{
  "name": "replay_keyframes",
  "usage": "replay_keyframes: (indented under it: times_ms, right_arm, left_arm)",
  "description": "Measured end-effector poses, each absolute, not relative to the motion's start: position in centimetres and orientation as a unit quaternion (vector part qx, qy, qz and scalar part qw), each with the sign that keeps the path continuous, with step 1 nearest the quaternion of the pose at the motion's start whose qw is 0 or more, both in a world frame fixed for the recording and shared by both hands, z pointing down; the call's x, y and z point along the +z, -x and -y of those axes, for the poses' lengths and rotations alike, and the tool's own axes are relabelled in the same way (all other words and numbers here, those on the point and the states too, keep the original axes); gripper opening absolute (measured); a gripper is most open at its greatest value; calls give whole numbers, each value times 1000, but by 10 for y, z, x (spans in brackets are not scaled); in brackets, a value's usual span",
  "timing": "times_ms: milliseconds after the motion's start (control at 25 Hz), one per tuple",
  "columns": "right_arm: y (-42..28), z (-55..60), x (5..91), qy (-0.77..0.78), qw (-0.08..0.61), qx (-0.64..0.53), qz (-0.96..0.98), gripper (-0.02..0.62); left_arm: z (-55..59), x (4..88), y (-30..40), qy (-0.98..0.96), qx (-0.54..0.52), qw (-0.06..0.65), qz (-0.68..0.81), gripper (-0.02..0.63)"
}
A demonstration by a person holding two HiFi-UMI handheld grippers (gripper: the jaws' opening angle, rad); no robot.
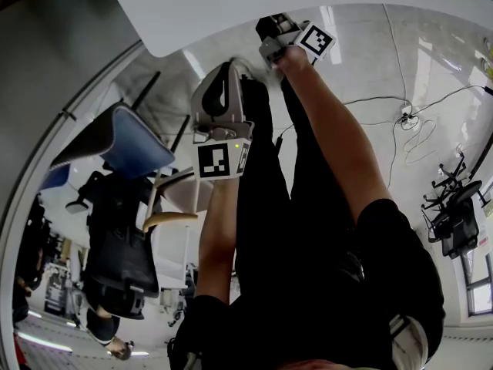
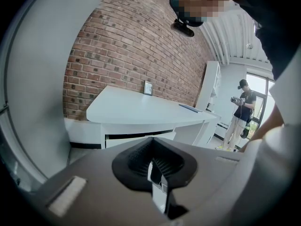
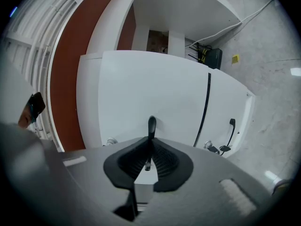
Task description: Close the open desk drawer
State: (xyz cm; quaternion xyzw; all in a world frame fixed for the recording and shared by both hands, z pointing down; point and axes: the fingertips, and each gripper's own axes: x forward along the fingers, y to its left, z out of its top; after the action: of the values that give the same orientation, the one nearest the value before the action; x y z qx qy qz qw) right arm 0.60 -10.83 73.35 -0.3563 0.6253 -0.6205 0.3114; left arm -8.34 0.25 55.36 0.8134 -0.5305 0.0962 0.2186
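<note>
Right gripper view has the right gripper [image 3: 150, 147] clamped narrow on the black handle [image 3: 151, 125] of the white drawer [image 3: 141, 88], whose front fills the space just ahead, beside a second front [image 3: 228, 105] across a dark seam. Left gripper [image 2: 153, 149] is pinched closed and empty, held beside the person's legs, short of the white table [image 1: 231, 6]
</note>
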Motion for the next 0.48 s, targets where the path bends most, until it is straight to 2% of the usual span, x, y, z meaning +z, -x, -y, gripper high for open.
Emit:
replay_keyframes:
  times_ms: [240, 400, 480]
  right_arm:
    - [-6, 108, 734, 366, 298, -618, -629, 45]
    - [0, 107, 731, 364, 276, -621, -638, 111]
    - [0, 101, 732, 373, 262, -626, -633, 123]
  left_arm:
    - [-2, 555, 83, -808, 96, 218, 539, 18]
    - [-5, 551, 86, -806, 94, 220, 542, 18]
    - [-8, 547, 87, -804, 93, 220, 544, 18]
